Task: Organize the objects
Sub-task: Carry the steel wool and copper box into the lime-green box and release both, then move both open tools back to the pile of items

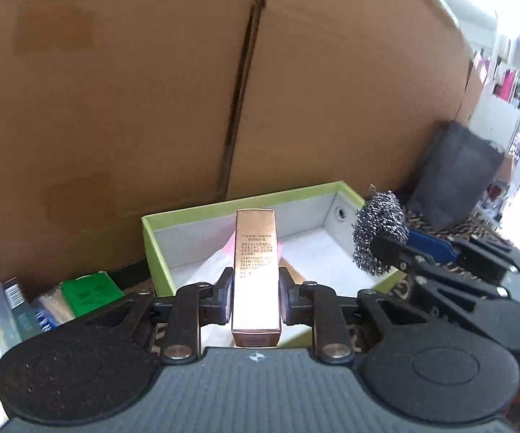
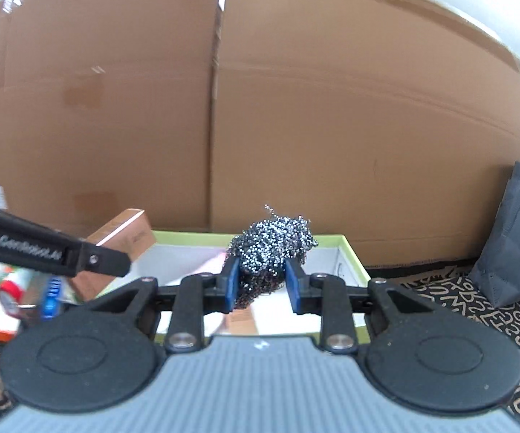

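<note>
My left gripper [image 1: 255, 297] is shut on a long rose-gold carton [image 1: 256, 274] with printed text, held over the near edge of a green-rimmed open box [image 1: 151, 238]. The carton also shows in the right wrist view [image 2: 122, 241]. My right gripper [image 2: 263, 285] is shut on a steel wool scourer [image 2: 272, 245], held above the same box [image 2: 354, 256]. The scourer shows in the left wrist view [image 1: 381, 232] over the box's right side. Inside the box lies something white and pink, partly hidden.
A tall cardboard wall [image 2: 296, 108] stands right behind the box. A dark fabric bag [image 2: 512, 238] leans at the right. Several small packets and bottles [image 1: 43, 303] lie left of the box. The floor mat [image 2: 476, 310] has a letter pattern.
</note>
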Tool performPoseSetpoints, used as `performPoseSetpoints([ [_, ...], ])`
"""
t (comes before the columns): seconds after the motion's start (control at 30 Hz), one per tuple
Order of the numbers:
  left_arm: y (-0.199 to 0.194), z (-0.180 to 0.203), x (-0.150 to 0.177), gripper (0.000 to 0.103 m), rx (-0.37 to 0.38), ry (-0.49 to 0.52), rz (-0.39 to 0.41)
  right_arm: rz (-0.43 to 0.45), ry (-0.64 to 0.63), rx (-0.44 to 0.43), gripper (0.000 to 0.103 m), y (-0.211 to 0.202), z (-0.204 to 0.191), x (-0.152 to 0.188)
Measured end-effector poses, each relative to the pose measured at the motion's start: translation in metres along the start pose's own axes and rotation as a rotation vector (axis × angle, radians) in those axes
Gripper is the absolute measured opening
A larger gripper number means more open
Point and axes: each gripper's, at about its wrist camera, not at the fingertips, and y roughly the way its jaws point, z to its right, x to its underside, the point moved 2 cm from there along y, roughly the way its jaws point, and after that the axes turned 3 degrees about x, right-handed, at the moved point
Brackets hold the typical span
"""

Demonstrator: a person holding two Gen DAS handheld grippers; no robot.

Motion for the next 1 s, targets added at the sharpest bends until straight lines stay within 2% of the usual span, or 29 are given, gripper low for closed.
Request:
performPoseSetpoints([
  [0.13,0.027,-0.006,-0.001,0.025,-0.018,0.007,-0.027,-0.066,0.006,-0.011,0.028,0.042,0.007,0.005],
  [0.2,0.033,-0.009,-0.002,0.026,-0.016,0.005,-0.011,-0.077,0.004,-0.01,0.032,0.058,0.009,0.007],
  [0.23,0.033,-0.01,-0.003,0.042,-0.009,0.006,0.013,-0.073,-0.001,-0.015,0.041,0.064,0.009,0.009],
  [0.27,0.032,-0.01,-0.003,0.06,-0.006,0.007,0.026,-0.071,-0.009,-0.013,0.056,0.068,0.009,0.01],
  [0.3,0.03,-0.011,-0.003,0.092,-0.019,0.002,0.038,-0.07,-0.013,0.001,0.062,0.07,0.01,0.012],
  [0.33,0.025,-0.012,-0.002,0.099,-0.045,-0.007,0.074,-0.062,-0.02,0.016,0.072,0.071,0.01,0.013],
  [0.4,0.014,-0.013,0.002,0.099,-0.06,0.003,0.151,-0.039,-0.033,0.033,0.087,0.07,0.009,0.017],
  [0.43,0.011,-0.014,0.004,0.099,-0.053,0.015,0.15,-0.031,-0.031,0.041,0.096,0.07,0.009,0.019],
  [0.47,0.01,-0.014,0.004,0.099,-0.053,0.019,0.144,-0.025,-0.028,0.045,0.099,0.069,0.009,0.02],
  [0.7,-0.003,-0.012,0.009,0.099,-0.067,0.008,0.096,-0.037,-0.062,0.044,0.103,0.062,-0.006,0.015],
  [1.0,-0.071,-0.007,0.031,0.099,-0.087,0.002,0.166,0.0,-0.109,0.005,0.103,0.0,-0.026,0.009],
])
